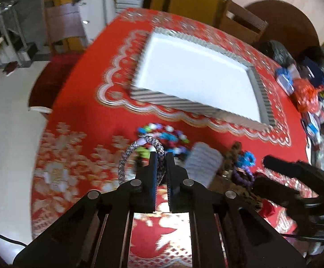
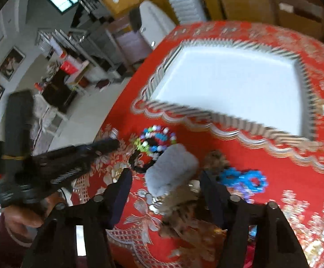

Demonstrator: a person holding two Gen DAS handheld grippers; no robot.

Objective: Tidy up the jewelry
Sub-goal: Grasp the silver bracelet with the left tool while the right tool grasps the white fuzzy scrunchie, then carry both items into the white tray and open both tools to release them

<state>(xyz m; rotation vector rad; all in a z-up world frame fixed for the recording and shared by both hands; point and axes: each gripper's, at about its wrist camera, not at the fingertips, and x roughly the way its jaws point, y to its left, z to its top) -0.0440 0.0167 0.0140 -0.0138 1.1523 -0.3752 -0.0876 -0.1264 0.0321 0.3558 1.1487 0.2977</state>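
Note:
My left gripper (image 1: 161,156) is shut on a grey speckled cord bracelet (image 1: 126,156) and holds it above the red tablecloth. A white tray with a striped grey rim (image 1: 173,102) lies beyond it, its inside bare. Between them lies a pile of jewelry: a multicoloured bead bracelet (image 1: 166,134), a grey knitted band (image 1: 203,160), a blue piece (image 1: 248,158) and a purple one (image 1: 243,175). My right gripper (image 2: 166,176) is open, low over the grey band (image 2: 173,167) and a brown fuzzy piece (image 2: 184,210). The bead bracelet (image 2: 157,138) and blue piece (image 2: 244,178) lie nearby.
The tray's rim (image 2: 184,109) also shows in the right wrist view. The red patterned tablecloth (image 1: 84,116) covers a table whose left edge drops to a pale floor. Bags and clutter (image 1: 307,89) sit at the table's right. Wooden chairs (image 1: 240,20) stand behind.

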